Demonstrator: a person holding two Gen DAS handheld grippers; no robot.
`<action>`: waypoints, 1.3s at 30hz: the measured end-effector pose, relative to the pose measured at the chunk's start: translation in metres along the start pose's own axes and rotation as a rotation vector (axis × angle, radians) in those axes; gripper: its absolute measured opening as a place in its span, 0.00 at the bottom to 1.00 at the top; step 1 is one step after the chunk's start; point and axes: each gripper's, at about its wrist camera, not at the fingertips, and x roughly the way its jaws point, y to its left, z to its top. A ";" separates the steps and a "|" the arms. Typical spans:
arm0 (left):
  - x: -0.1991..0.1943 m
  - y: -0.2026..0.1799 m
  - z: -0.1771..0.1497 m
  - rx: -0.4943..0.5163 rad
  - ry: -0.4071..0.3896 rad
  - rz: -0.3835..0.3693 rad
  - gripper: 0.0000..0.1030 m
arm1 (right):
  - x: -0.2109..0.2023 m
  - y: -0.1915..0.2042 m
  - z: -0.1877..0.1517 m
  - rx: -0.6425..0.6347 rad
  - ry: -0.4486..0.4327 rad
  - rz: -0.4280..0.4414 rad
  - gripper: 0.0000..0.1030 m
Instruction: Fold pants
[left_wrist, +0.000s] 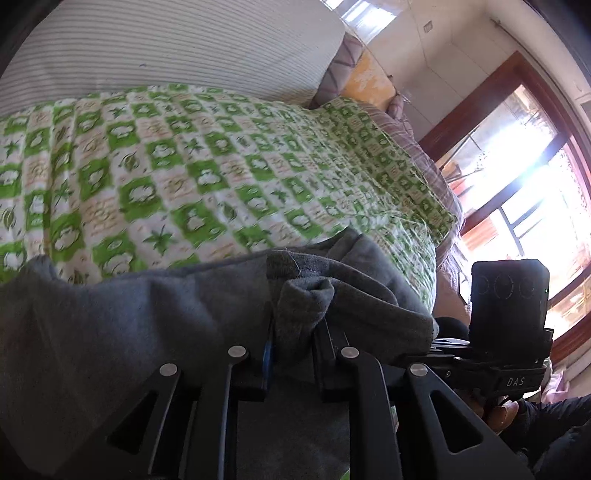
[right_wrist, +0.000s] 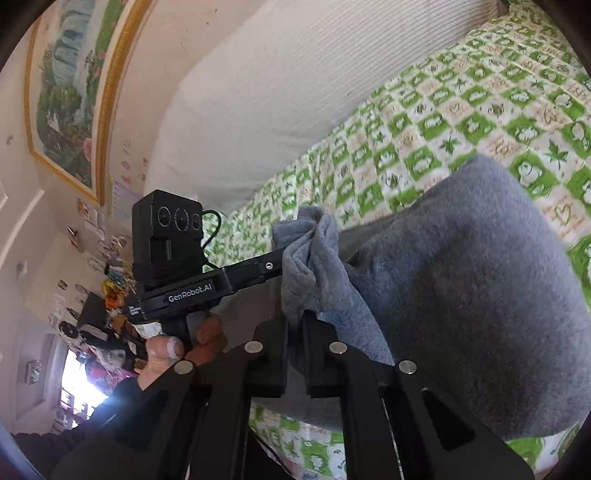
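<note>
Two tools pinch bunched grey fleece pants (right_wrist: 461, 258).

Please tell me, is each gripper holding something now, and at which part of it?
Both hold the grey pants. The left gripper pinches a bunched fold at the edge of the fabric; the right gripper pinches another bunched edge. Which part of the pants cannot be told.

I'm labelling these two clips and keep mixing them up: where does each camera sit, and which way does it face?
Left wrist: on the left tool, facing across the green checked bedspread toward a window; right tool and hand show.
Right wrist: on the right tool, facing the striped headboard and painting; left tool and hand show.
Shared: grey pants, pinched by both.
</note>
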 end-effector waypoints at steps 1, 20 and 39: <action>-0.003 0.003 -0.003 -0.005 -0.003 0.002 0.17 | 0.003 0.000 -0.001 -0.002 0.009 0.002 0.07; -0.047 0.018 -0.013 0.052 -0.017 0.175 0.26 | 0.052 0.037 -0.015 -0.120 0.080 0.036 0.10; -0.021 0.024 -0.084 -0.408 0.009 0.329 0.64 | -0.007 0.003 0.045 -0.148 -0.003 -0.164 0.22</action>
